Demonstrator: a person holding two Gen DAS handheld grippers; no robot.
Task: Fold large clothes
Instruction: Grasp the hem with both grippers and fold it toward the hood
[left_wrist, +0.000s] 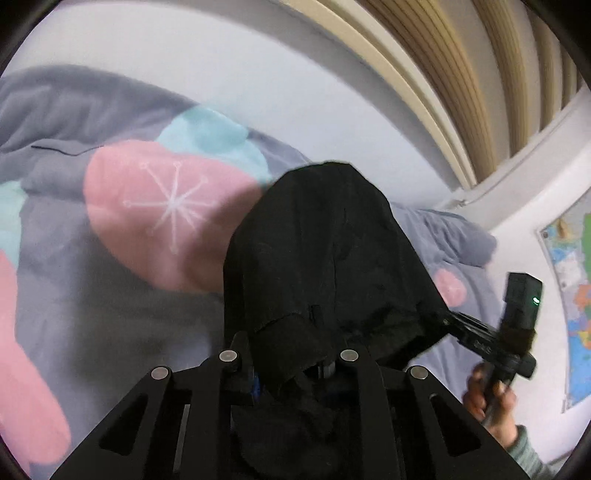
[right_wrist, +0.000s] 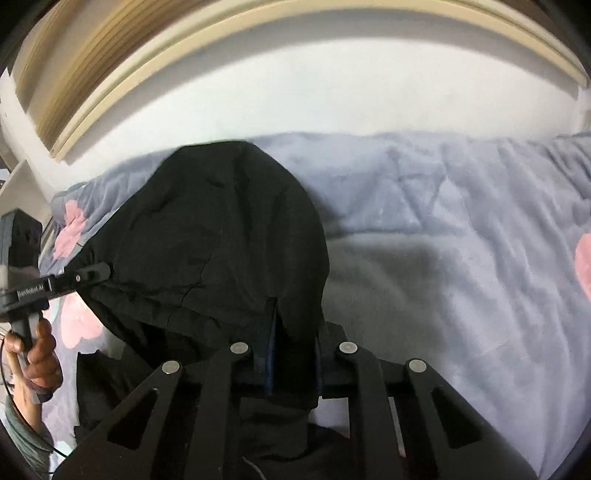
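Both grippers clamp one black garment (left_wrist: 317, 258) lifted over the patterned blanket (left_wrist: 110, 258): left gripper (left_wrist: 291, 363) pinches its near edge, right gripper (left_wrist: 439, 317) its far-right edge, cloth stretched between them.

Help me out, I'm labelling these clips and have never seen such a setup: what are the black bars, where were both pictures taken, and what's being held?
No robot here: a person holds a handheld gripper in each hand, each carrying a fisheye camera looking along its fingers. The black bars at the bottom are that gripper's own frame. One picture comes from the left gripper, the other from the right gripper. Each also sees its partner: the right gripper and the left gripper. Both are shut on a black garment, lifted above a grey blanket with pink and teal patches.
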